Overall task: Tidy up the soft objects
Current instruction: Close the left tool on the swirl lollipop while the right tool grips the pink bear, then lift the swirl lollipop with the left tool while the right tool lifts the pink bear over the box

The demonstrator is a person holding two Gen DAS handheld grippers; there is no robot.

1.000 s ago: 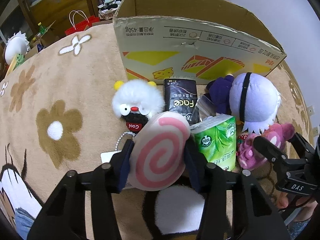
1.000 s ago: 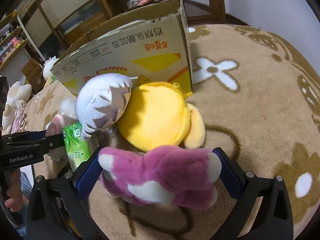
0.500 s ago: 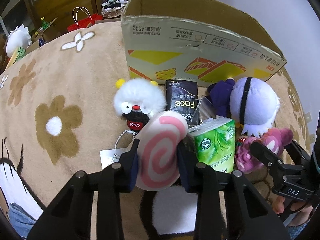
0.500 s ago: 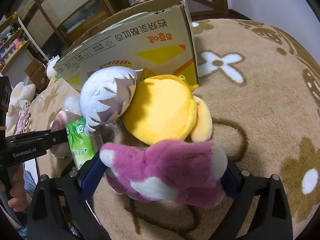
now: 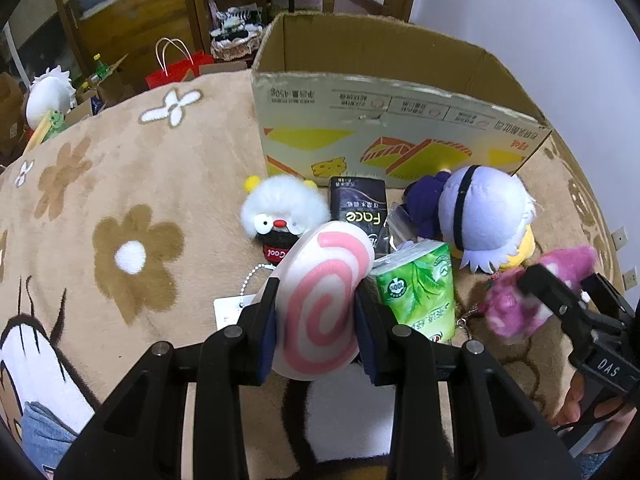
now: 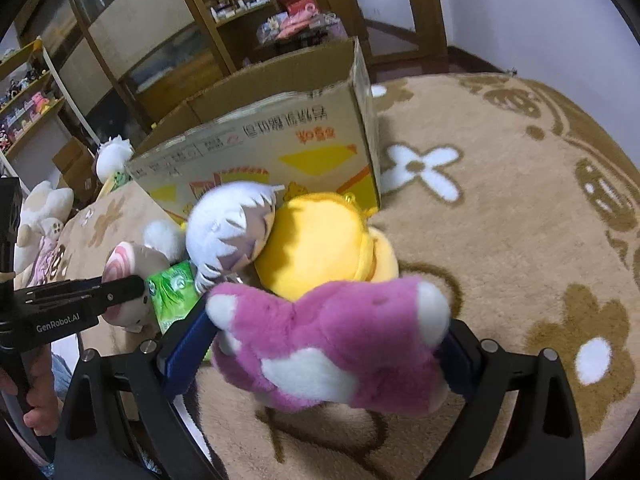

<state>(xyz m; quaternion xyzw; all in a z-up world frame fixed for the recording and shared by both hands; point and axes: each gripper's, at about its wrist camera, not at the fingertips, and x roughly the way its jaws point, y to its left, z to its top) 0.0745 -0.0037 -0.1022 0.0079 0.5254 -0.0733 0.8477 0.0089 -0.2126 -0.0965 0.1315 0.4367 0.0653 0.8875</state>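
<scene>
On the flower-patterned rug (image 5: 132, 184), just in front of the open cardboard box (image 5: 384, 116), we have both tools loaded: our left gripper (image 5: 316, 320) pinches the pink-swirl plush (image 5: 324, 304) across its flat faces, the blue pads dented into its sides, and our right gripper (image 6: 324, 340) clamps the magenta plush (image 6: 332, 340) from end to end, its fur bulging over the pads. We grip each toy across its soft bulk because that gives the pads something to sink into, so we judge neither will slip during a lift. Both toys sit clear of the heap, tilted up toward the box, which we read as the carry toward its open top beginning. The heap itself lies tight against the box wall: the white fluffy toy (image 5: 284, 208), the black Face packet (image 5: 360, 208), the green tissue pack (image 5: 420, 288), the lilac-haired doll (image 5: 484, 216) and, under that doll's head, the yellow plush (image 6: 320, 248). Gathered there, they need only a short hop over the rim. The tissue pack stands just beside our left pad, so we judge it could be dragged or tipped as the swirl plush rises. The box interior looks empty in the part we can see.
</scene>
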